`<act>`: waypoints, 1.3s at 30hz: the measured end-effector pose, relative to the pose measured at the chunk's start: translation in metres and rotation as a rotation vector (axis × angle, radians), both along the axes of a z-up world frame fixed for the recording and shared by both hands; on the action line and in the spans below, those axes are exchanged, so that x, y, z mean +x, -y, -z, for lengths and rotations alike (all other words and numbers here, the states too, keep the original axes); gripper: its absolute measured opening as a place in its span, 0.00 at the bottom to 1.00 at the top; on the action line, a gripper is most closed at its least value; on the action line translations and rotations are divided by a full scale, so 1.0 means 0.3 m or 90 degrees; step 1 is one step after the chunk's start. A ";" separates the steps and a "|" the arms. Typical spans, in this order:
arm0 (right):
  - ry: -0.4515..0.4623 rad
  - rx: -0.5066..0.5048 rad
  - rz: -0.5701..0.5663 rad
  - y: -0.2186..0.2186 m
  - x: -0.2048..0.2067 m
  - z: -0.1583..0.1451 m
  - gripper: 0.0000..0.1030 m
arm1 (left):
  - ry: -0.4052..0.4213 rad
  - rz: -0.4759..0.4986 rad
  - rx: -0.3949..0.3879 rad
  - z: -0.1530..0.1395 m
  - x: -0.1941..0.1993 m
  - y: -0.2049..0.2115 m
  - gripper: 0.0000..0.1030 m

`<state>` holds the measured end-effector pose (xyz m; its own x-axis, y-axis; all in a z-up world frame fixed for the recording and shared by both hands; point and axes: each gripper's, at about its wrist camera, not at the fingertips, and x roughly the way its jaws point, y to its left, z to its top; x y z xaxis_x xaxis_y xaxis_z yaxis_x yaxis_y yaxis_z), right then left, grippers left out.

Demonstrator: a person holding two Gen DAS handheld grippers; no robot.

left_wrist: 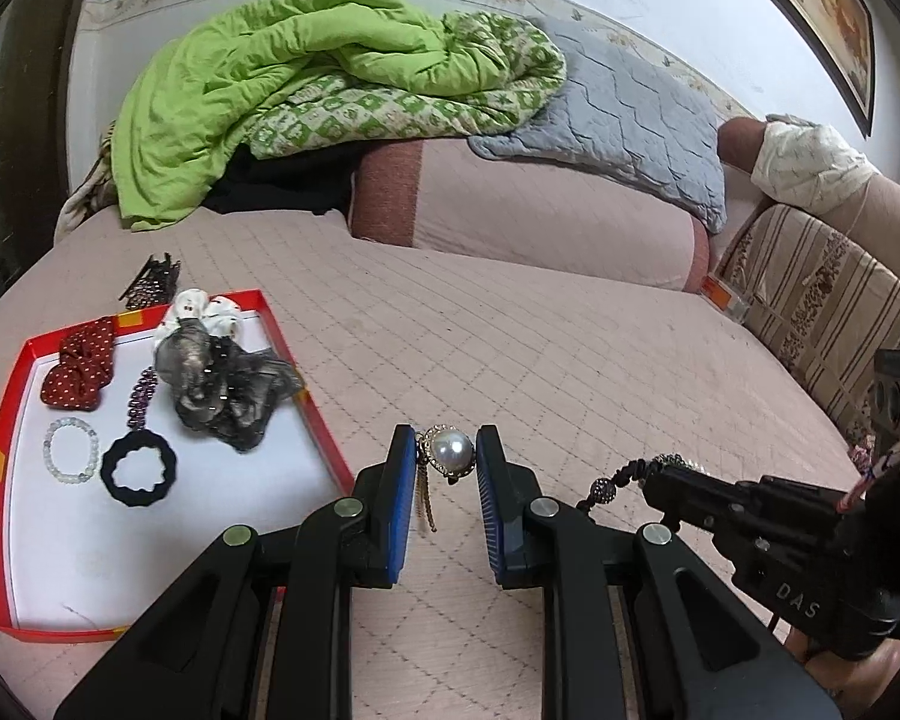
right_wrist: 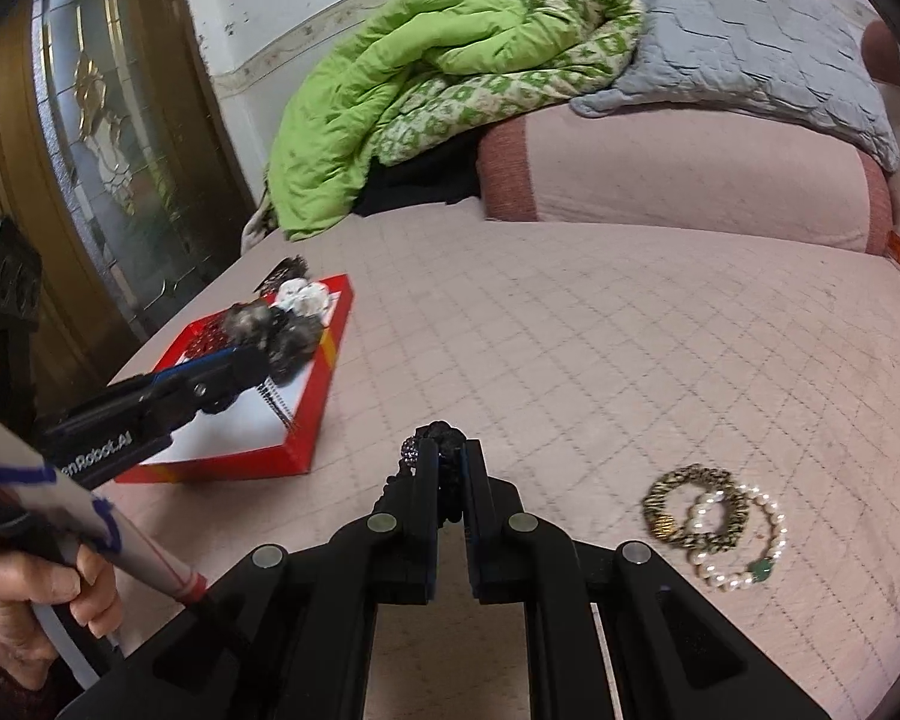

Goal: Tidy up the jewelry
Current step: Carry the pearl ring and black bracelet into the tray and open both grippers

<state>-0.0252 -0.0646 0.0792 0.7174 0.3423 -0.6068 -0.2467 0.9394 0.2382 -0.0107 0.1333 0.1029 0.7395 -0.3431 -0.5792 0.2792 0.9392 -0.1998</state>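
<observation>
A round white pearl brooch with a gold chain tassel (left_wrist: 448, 450) is held between the half-open fingers of the left gripper (left_wrist: 447, 456), just right of the red, white-lined cardboard tray (left_wrist: 324, 420). A dark beaded bracelet (right_wrist: 444, 456) is clamped by the right gripper (right_wrist: 450, 468), fingers nearly closed. Two bracelets, gold and pearl (right_wrist: 717, 525), are seen on the pink quilted bed (right_wrist: 570, 330).

Black jaws with blue pads (left_wrist: 397, 516), silver round screws (left_wrist: 238, 535), white "DAS" lettering (left_wrist: 798, 599).
</observation>
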 end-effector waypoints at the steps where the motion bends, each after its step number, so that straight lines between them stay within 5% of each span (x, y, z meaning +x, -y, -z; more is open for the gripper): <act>1: 0.000 0.001 -0.002 -0.010 0.000 -0.005 0.07 | 0.001 -0.004 -0.003 -0.003 -0.001 -0.013 0.19; 11: 0.004 0.001 -0.040 -0.143 0.019 -0.068 0.07 | 0.013 -0.051 -0.043 -0.050 -0.006 -0.168 0.19; 22: 0.012 0.003 -0.120 -0.382 0.073 -0.135 0.07 | -0.011 -0.170 -0.071 -0.038 0.011 -0.475 0.19; 29: -0.035 0.005 -0.153 -0.523 0.157 -0.061 0.07 | -0.075 -0.238 -0.074 0.052 0.048 -0.625 0.19; 39: -0.098 -0.002 -0.140 -0.599 0.304 0.054 0.08 | -0.124 -0.261 -0.055 0.118 0.099 -0.647 0.19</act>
